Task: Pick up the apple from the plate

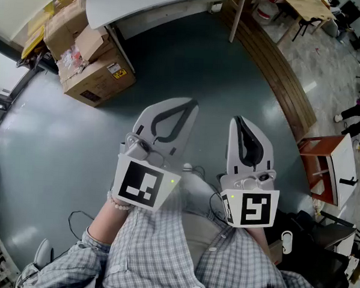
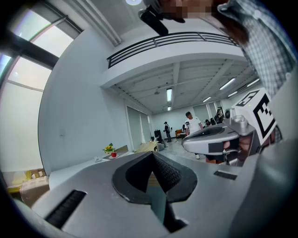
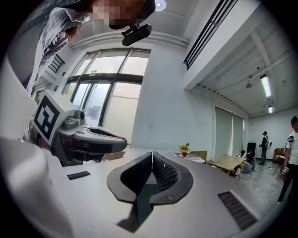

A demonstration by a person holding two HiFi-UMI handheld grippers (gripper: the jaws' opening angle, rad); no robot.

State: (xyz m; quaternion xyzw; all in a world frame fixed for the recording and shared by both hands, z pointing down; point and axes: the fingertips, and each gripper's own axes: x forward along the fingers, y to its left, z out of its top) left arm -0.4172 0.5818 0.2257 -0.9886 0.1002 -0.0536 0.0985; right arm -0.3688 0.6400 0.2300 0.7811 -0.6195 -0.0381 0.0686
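Note:
No apple or plate shows in the head view. Far off on a white table [image 2: 79, 168], a small red thing [image 2: 113, 154] sits under yellow flowers; I cannot tell what it is. The same red thing [image 3: 184, 153] appears in the right gripper view. My left gripper [image 1: 187, 106] is held above the grey floor, shut, with its jaws meeting at the tip and nothing between them. Beside it my right gripper [image 1: 238, 120] is also shut and empty. In their own views, the left gripper [image 2: 151, 155] and the right gripper [image 3: 152, 154] point level across the room.
Cardboard boxes [image 1: 91, 63] are stacked at the upper left by a white table [image 1: 145, 3]. A red-brown stand [image 1: 323, 166] is at the right. A wooden table [image 3: 230, 162] and several people [image 2: 191, 123] are far across the room.

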